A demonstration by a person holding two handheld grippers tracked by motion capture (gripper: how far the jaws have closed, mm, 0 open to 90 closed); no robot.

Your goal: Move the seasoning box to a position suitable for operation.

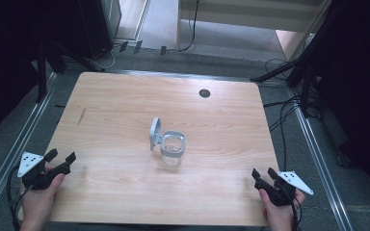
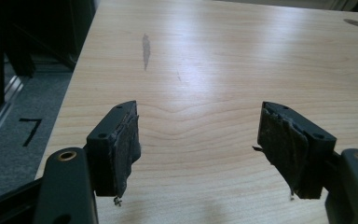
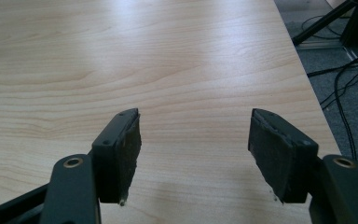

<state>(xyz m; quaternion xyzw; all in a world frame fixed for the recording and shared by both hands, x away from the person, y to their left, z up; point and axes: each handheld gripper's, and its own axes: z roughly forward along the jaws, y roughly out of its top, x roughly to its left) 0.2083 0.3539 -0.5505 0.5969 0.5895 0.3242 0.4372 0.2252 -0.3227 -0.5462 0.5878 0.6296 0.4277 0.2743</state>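
At the near left corner of the wooden table [image 1: 125, 96], a hand [image 1: 38, 199] is holding the left gripper [image 1: 60, 157] low over the edge, its jaws spread wide with nothing between them. Over at the near right corner, the other hand [image 1: 279, 214] is holding the right gripper [image 1: 264, 173] the same way, jaws likewise parted and empty, pointing up the table. Between the two and well apart from both, a clear jar [image 1: 172, 150] with a grey rim is standing at mid-table, its grey lid [image 1: 154, 133] hinged up at the left side. From above, a dark round hole [image 1: 204, 93] is showing near the far edge. Looking along the left gripper [image 2: 198, 135], a grey scuff [image 2: 146, 49] is marking the wood. Beyond the right gripper [image 3: 193, 140], black cables [image 3: 342, 86] are lying on the floor past the table's edge.
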